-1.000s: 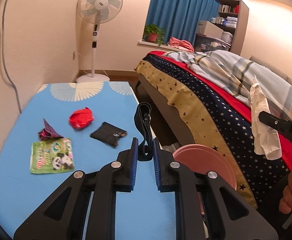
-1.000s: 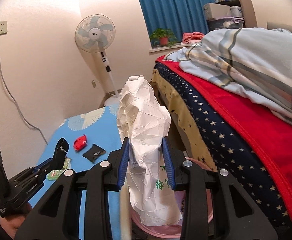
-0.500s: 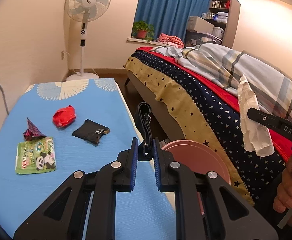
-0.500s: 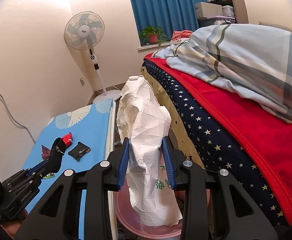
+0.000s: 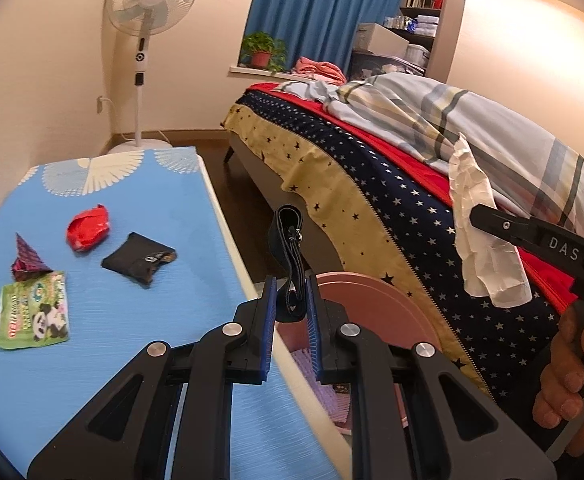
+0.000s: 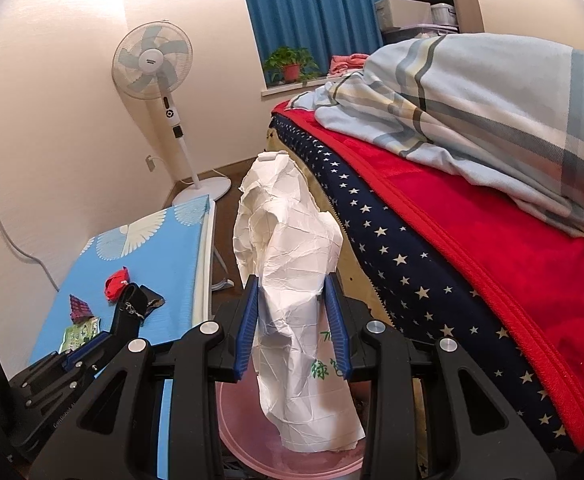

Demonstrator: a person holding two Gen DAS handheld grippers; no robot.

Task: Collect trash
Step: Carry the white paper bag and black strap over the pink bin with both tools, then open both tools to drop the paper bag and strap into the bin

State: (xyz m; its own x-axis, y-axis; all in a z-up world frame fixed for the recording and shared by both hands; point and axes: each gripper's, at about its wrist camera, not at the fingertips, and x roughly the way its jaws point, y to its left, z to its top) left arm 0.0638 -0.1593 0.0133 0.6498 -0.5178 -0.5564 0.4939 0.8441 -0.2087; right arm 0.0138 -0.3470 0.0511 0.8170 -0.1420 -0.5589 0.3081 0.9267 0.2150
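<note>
Paper bag point(image 6: 292, 280) sits clamped in our right gripper point(image 6: 292, 312) above the pink bin point(image 5: 372, 300); our left gripper point(image 5: 289, 304) pinches what looks like a black strap point(image 5: 289, 240).

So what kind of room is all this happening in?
Most likely a bedroom in a home: a bed with a rumpled plaid blanket, a standing fan by the wall, and blue curtains over a sill with a potted plant.
</note>
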